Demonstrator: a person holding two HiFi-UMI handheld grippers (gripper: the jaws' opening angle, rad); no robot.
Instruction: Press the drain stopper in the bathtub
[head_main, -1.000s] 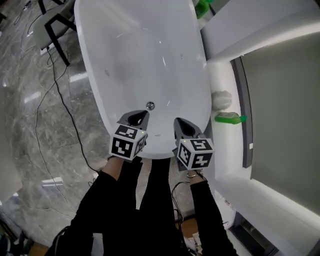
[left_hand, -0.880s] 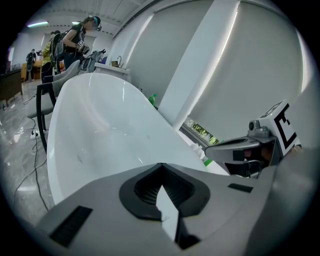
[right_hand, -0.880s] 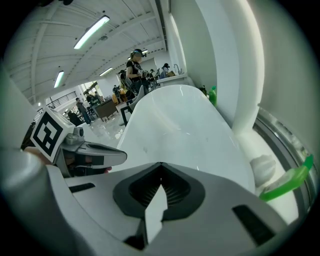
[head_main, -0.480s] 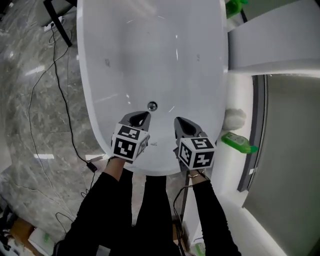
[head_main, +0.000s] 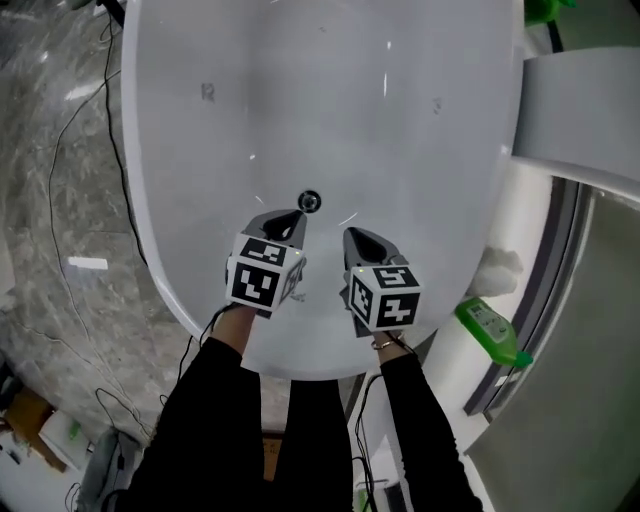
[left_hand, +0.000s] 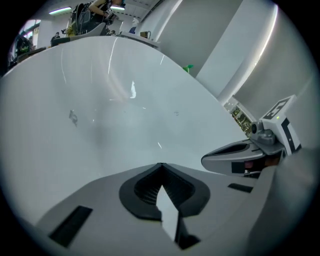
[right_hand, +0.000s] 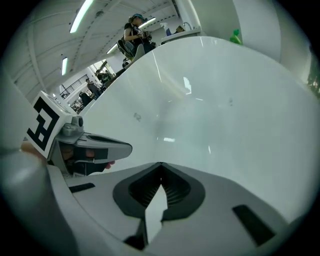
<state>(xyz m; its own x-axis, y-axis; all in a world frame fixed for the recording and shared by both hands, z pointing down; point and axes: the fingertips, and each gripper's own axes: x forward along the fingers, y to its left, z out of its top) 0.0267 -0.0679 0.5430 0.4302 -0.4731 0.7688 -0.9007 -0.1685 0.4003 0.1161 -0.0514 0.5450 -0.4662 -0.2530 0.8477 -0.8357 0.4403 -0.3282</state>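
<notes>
Both grippers hang over the tub (head_main: 190, 130), fingers clenched, empty; left gripper (head_main: 293, 220) just near of the stopper (head_main: 310, 202), right gripper (head_main: 356, 238) beside.

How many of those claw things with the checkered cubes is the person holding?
2. The left claw hangs over the bathtub, just short of the drain stopper; the right claw is beside it. Both are shut and empty.
</notes>
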